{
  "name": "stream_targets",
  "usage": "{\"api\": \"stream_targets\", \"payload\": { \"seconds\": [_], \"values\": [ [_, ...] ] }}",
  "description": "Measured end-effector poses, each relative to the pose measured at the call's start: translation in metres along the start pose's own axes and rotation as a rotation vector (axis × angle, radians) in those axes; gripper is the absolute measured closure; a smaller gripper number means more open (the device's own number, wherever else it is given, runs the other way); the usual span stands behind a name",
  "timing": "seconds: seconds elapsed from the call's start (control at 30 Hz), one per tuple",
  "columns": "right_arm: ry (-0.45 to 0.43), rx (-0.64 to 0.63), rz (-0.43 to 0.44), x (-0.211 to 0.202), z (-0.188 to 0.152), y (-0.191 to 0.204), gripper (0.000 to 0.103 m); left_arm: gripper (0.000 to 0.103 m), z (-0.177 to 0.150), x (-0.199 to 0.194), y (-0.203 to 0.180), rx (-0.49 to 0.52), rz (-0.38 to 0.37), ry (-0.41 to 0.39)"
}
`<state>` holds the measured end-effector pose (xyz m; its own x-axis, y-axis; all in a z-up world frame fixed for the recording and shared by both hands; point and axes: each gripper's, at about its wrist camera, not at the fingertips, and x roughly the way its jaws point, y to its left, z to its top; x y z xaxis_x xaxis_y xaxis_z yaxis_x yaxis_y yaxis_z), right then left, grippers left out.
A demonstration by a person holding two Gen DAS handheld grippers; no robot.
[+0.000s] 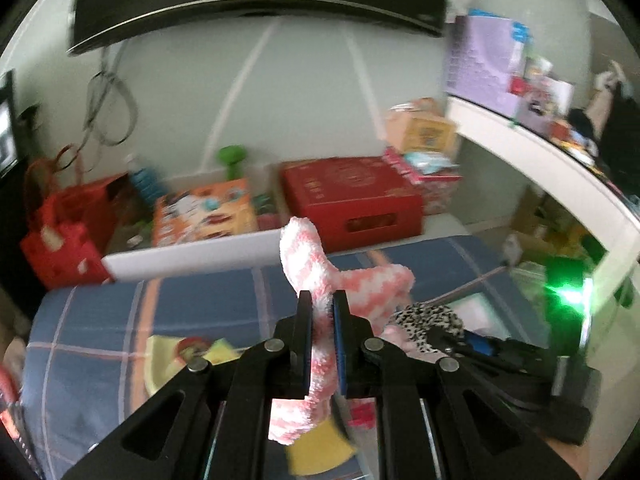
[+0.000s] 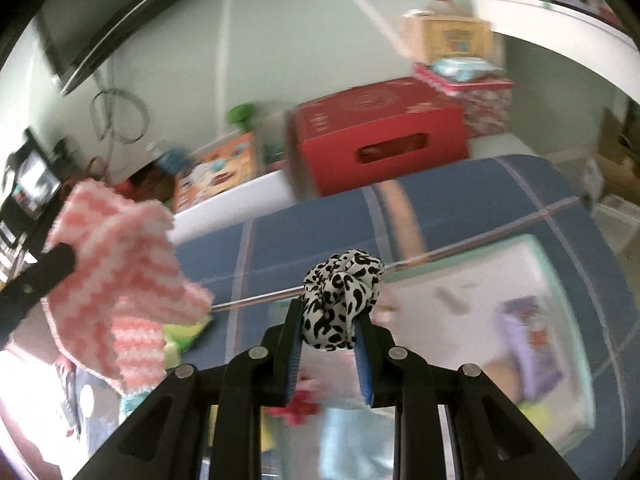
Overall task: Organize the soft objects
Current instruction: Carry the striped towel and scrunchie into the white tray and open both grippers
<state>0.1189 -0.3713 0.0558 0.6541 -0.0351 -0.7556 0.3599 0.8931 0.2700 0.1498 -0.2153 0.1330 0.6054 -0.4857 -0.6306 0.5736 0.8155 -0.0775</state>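
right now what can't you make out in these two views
- Left wrist view: lower end of the pink-and-white fuzzy sock, hidden behind the left hand-held gripper.
- Right wrist view: items in the clear bin, motion-blurred.
- Right wrist view: red thing below the right hand-held gripper, blurred, partly hidden behind its fingers.
- Both views: print on the red box, too blurred.

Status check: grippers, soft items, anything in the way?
Left gripper shut on pink sock. Right gripper shut on spotted scrunchie. Both lifted above the bed. Nothing blocking.
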Motion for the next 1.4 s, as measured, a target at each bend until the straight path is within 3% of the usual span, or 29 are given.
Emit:
{"api": "stream_targets", "payload": {
  "seconds": [0.27,0.43,0.57,0.87,1.27,1.4],
  "values": [
    [-0.038,0.144,-0.077,-0.019,0.001,-0.077,0.078,0.094,-0.005,0.034,-0.059,0.073,-0.115,0.009],
    [-0.028,0.189,-0.101,-0.014,-0.001,-0.100,0.078,0.094,-0.025,0.070,-0.071,0.099,-0.101,0.049],
    [0.013,0.192,-0.099,0.005,-0.003,-0.103,0.078,0.094,-0.045,0.101,-0.061,0.063,-0.074,0.090],
    [0.123,0.182,-0.111,0.053,-0.015,-0.102,0.078,0.094,-0.093,0.161,-0.043,0.028,-0.001,0.270],
    [0.169,0.168,-0.144,0.062,-0.014,-0.099,0.074,0.094,-0.117,0.167,-0.056,0.030,-0.061,0.340],
    [0.185,0.132,-0.197,0.057,-0.010,-0.094,0.055,0.089,-0.116,0.164,-0.057,-0.003,-0.110,0.366]
  ]
}}
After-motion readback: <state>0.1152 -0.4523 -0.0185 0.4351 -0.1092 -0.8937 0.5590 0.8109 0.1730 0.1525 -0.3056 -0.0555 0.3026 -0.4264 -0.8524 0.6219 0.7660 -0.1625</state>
